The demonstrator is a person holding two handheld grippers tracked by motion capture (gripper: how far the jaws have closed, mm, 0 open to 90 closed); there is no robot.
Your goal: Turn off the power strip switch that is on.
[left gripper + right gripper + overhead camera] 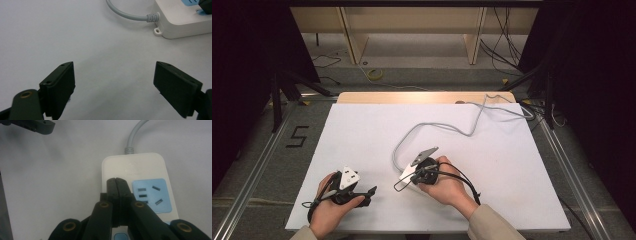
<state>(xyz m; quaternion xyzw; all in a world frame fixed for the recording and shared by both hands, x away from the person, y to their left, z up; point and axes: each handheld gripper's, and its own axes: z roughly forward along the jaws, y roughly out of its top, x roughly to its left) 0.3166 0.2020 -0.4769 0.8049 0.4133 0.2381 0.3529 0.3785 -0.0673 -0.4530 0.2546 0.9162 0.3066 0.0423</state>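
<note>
Pressed-together right gripper (116, 181) jaws hover over the power strip (140, 170); left gripper (113, 77) gapes wide nearby.

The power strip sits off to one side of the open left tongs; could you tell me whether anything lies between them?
Nothing visible does. Bare white table lies between the left tongs and the power strip; its grey cable runs off to the side.

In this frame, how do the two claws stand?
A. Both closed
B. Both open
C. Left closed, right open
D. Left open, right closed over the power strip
D: the left claw has its jaws set wide apart over bare table, while the right claw has its jaws pressed together above the white power strip.
</note>
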